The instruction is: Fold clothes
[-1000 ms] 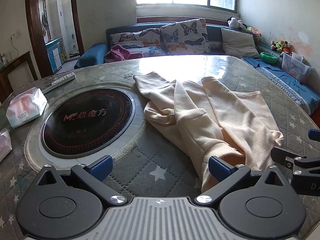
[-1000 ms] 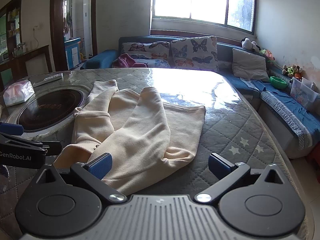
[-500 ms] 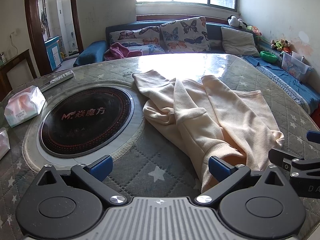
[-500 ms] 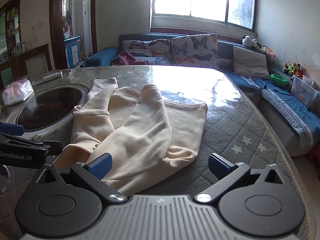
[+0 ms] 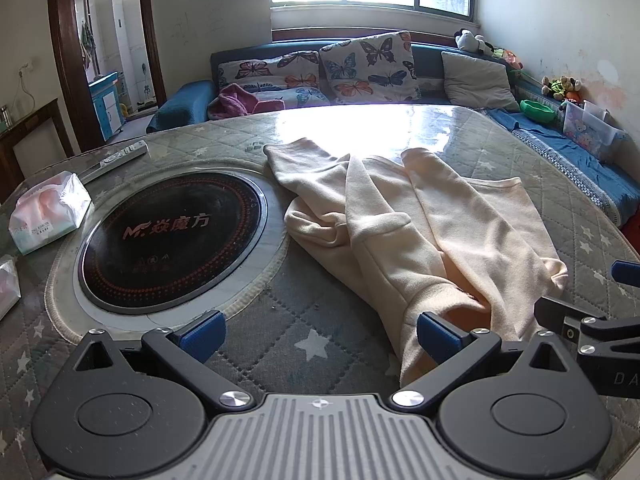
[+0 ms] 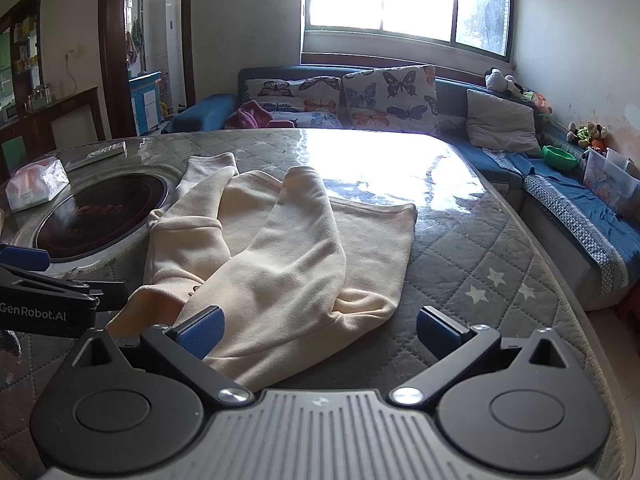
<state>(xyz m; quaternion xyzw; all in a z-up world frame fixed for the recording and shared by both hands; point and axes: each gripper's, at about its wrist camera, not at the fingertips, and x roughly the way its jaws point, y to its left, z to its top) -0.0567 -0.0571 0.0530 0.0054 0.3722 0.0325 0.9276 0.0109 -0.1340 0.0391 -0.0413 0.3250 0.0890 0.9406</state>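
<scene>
Where sweatshirt (image 5: 420, 224) lies, cooktop (image 5: 172, 236) beside.

Probably a home living room: sofa (image 6: 400, 100), cushions (image 5: 368, 68), table (image 5: 460, 120).

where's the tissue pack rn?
Tissue pack sits at the table's far left in both views, left of the round black burner, near the remote.

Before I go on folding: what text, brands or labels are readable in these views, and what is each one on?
"M 焱魔方", first character uncertain: black round cooktop set in the table.
"GenRobot.AI": side of the left claw, seen from the right wrist view.
"DA", cut off by the frame: right claw.
Tissue pack: print too small to read.
</scene>
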